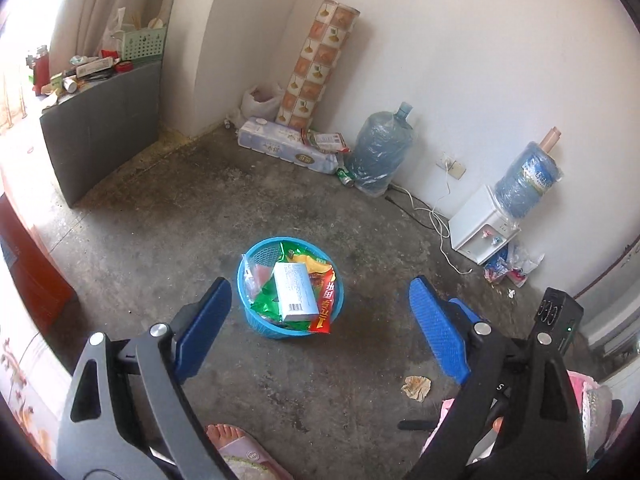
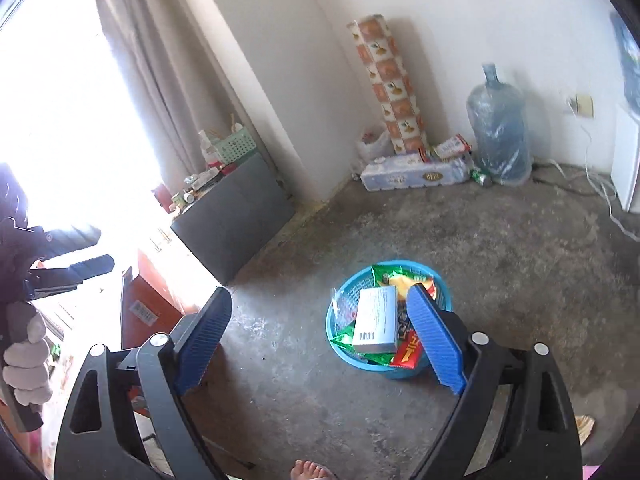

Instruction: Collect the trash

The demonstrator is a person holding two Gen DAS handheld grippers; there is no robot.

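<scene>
Blue mesh basket (image 1: 262,326) stood on concrete floor (image 1: 160,240), filled with white carton (image 1: 294,292) and snack wrappers (image 1: 324,312), crumpled paper (image 1: 416,387) lay apart on floor, left gripper (image 1: 320,320) and right gripper (image 2: 320,332) both spread wide, empty.

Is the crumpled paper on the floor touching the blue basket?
Apart. The left wrist view shows the crumpled paper lying on bare floor, with a wide stretch of concrete between it and the basket.

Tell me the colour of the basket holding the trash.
Light blue basket, clearest in the left wrist view.
</scene>
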